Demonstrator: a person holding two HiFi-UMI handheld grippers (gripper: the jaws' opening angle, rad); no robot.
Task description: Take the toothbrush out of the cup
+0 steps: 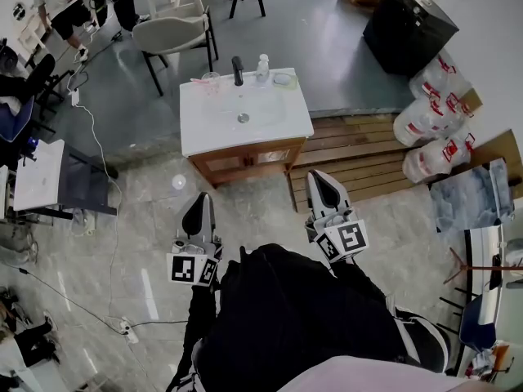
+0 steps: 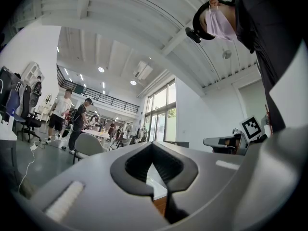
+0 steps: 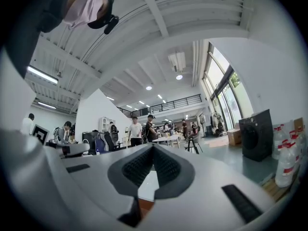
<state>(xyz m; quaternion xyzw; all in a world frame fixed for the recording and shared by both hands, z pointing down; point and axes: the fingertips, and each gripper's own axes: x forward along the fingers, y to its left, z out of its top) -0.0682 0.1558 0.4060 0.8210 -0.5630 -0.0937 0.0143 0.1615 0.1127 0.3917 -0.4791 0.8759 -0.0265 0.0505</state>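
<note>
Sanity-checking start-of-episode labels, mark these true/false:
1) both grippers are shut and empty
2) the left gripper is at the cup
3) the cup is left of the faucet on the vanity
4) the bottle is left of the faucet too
1) True. The left gripper and the right gripper both have their jaws together with nothing between them.
2) False. The left gripper is over the floor, short of the vanity. The cup stands at the back of the vanity top, well apart from it.
3) True. The cup stands left of the faucet in the head view.
4) False. The bottle stands right of the faucet.
</note>
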